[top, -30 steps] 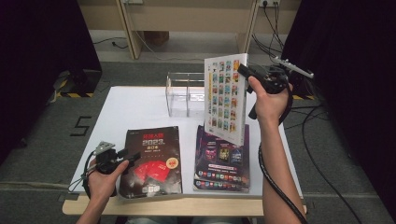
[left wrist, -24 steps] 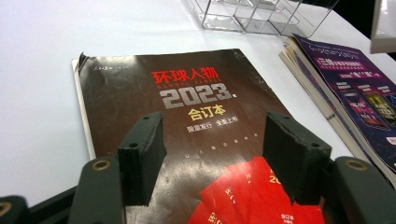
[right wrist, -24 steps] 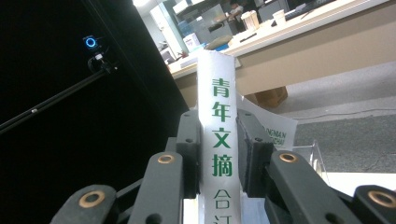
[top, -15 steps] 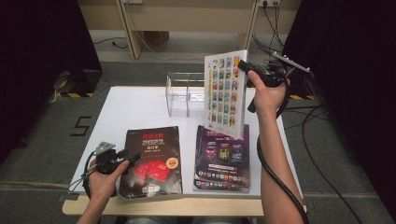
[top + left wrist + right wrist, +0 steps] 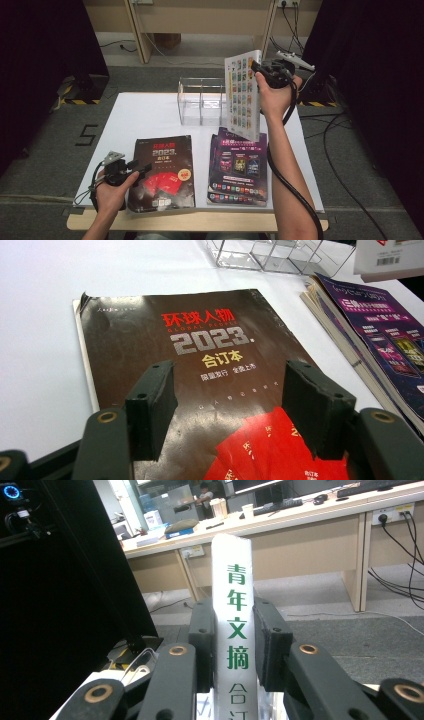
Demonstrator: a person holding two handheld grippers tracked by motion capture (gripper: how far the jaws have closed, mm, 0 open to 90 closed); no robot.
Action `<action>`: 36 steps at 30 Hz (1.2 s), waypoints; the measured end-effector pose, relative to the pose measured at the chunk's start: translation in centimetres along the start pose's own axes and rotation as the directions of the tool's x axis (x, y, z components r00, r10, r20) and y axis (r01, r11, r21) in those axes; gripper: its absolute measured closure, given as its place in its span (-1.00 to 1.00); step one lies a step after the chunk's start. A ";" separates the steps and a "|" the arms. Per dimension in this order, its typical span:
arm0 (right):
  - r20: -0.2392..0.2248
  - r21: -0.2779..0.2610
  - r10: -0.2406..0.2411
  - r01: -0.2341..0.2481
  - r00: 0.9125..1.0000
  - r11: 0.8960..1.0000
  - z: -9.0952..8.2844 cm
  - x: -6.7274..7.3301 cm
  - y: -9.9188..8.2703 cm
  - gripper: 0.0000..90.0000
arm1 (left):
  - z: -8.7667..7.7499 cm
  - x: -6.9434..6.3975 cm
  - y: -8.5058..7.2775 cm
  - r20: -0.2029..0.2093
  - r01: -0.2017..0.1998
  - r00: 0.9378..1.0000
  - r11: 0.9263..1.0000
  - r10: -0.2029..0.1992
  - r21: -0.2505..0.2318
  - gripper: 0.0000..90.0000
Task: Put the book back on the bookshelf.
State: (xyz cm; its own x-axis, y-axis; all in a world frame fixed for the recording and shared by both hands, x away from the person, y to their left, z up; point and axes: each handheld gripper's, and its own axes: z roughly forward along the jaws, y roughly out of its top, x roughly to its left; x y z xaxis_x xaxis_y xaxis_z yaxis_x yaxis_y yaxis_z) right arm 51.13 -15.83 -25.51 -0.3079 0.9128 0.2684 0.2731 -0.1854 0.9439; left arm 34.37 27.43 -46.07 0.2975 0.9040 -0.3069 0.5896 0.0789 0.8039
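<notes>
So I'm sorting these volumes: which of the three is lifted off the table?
The white book, clamped upright by its spine in the right gripper above the clear rack. The dark 2023 book and purple magazine lie flat on the table.

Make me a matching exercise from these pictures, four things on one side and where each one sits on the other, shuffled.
Things:
1. white book
2. black 2023 book
3. purple magazine
4. clear organizer

Places:
A. lying flat near the table's front edge, under the open left tool
B. at the back of the table
C. held upright off the table, spine clamped in the right tool
D. on top of a small stack, right of the black book

Pairs: 1-C, 2-A, 3-D, 4-B
</notes>
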 end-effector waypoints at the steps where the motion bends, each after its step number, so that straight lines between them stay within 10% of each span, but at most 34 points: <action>1: 0.004 -0.002 -0.006 0.006 1.000 1.000 0.4 0.2 0.1 0.64 | 0.0 0.0 0.0 -0.001 -0.002 1.000 1.000 0.002 -0.002 -0.17; 36: 0.102 -0.068 -0.037 0.045 0.994 0.997 7.5 1.1 -0.2 0.64 | -0.3 1.1 0.1 -0.016 0.022 1.000 1.000 -0.022 -0.011 -0.16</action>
State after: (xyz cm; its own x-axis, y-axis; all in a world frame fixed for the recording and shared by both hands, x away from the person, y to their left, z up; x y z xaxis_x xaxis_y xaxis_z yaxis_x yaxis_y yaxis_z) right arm 57.58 -12.08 -26.86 -0.2236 0.9514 0.2120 0.1962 -0.1691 0.9659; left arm 34.52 28.56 -46.15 0.2723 0.9089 -0.3159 0.5875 0.1030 0.8027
